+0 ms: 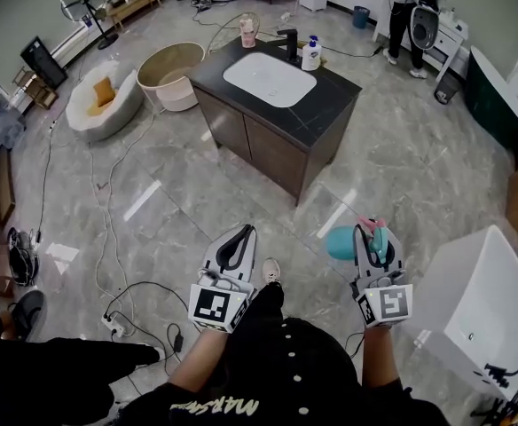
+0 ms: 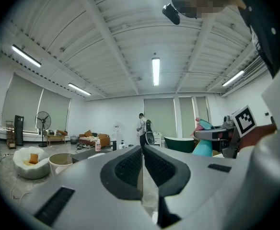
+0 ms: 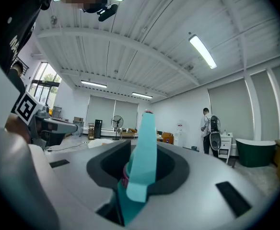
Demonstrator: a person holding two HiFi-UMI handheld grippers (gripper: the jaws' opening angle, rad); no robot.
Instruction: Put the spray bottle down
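Lower centre-left of the head view: grey two-jaw left gripper (image 1: 238, 238) w/ marker cube. Its jaws are pressed together on nothing and it points level, idle, since the job needs one hand only.

Upper centre: dark stone-top vanity cabinet (image 1: 330, 96) w/ white basin, prob. the put-down spot, well apart from both grippers.

Right of centre, low: right gripper (image 1: 372, 238), jaws clamped on the teal plastic spray bottle (image 1: 341, 242). The grip looks to be near the trigger, so the body juts frame-left. The bottle is in the air over the grey marble floor (image 1: 153, 185), not yet down.
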